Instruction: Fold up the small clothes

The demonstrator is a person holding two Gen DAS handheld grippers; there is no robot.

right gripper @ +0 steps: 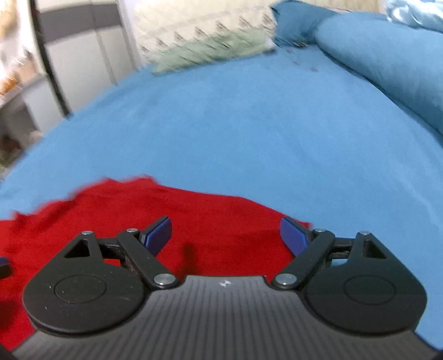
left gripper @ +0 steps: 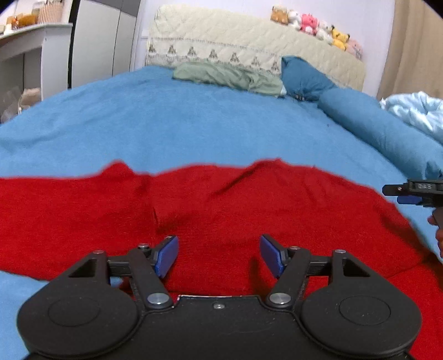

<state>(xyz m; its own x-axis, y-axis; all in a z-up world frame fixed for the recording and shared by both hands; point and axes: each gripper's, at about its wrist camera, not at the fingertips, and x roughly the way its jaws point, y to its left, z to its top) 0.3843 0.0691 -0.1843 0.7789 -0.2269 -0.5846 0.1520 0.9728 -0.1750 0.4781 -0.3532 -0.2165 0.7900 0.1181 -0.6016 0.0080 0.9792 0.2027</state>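
Bedroom, w/ a blue bedspread filling most of both views; quilted headboard at 12 o'clock, soft toys lined along its top toward 1 o'clock, a green cloth bunched at the head end, a blue bolster at 2 o'clock.

Red garment lay spread flat across the near part of the bed, running from 9 o'clock to 3 o'clock in the left wrist view, a few creases near its middle. It looked laid out but not folded yet, so I judged this the start of the fold: both claws lining up for a first pinch.

Left claw hung over the garment's near middle, blue pads spread apart, nothing between them but cloth lying below; no pinch. It tilted down toward the bed. Right claw was also spread, empty, over the garment's right-hand end, w/ its right pad about at the red edge. That view was blurred. From the left view the right claw showed at 3 o'clock, beside the garment's right side.

Next move, I reckoned, called for each claw to drop onto an edge or corner, close on one layer w/o dragging the bedspread, then lift and carry it over.
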